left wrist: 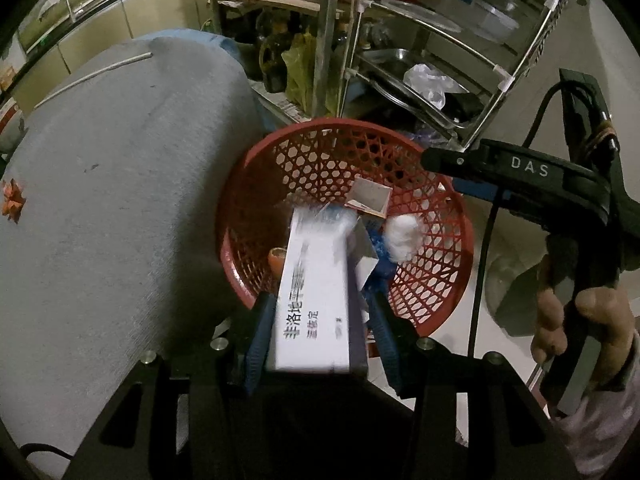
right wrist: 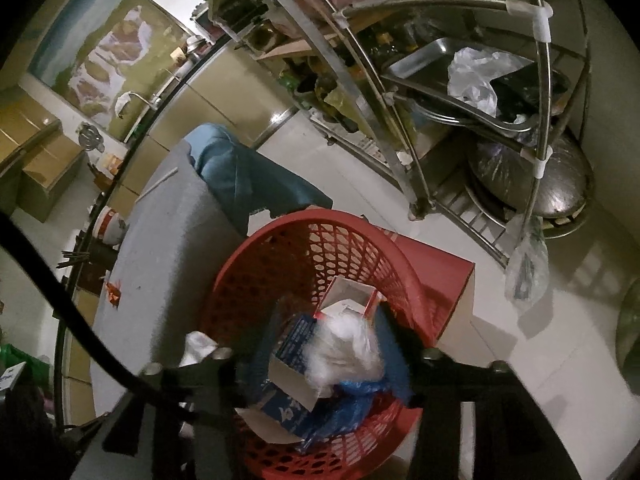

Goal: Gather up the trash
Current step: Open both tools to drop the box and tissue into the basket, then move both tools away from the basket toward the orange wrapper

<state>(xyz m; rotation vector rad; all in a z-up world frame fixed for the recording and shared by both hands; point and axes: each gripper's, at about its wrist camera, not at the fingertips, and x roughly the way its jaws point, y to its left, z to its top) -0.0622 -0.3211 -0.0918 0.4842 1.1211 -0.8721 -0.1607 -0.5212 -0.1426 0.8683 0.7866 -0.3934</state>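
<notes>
While both grippers are hanging over one red basket (left wrist: pixel 320 148), each is dealing with a different piece of trash. One long white box (left wrist: pixel 316 292) with dark print is sitting lengthwise between the two blue pads of the left gripper (left wrist: pixel 320 304); the pads are pressing against its long sides, so that gripper is clamping the box, whose far end is reaching out over the basket's near rim.

Inside the basket, several pieces are lying: one small open carton (left wrist: pixel 370 196) with red edging toward the far wall, one white cotton wad (left wrist: pixel 404 236) beside it, a blue-and-white carton (right wrist: pixel 296 344), some crumpled blue plastic (right wrist: pixel 352 404), and one orange scrap (left wrist: pixel 277 260) by the near left wall.

Seen from the right wrist camera, the right gripper (right wrist: pixel 328 344) is pointing down into the basket with its fingers standing apart. The cotton wad is lying between them, blurred, with the right finger clear of it; whether the left finger is touching it I cannot tell. The pads are not squeezing it, so this gripper is standing open. In the left wrist view one hand (left wrist: pixel 576 320) is wrapping around that gripper's handle at the right.

One gray cloth-covered table (left wrist: pixel 120 200) is standing just left of the basket, carrying one orange scrap (left wrist: pixel 14 202) and one thin white stick (left wrist: pixel 92 76). One metal rack (right wrist: pixel 460 92) is standing behind the basket.
</notes>
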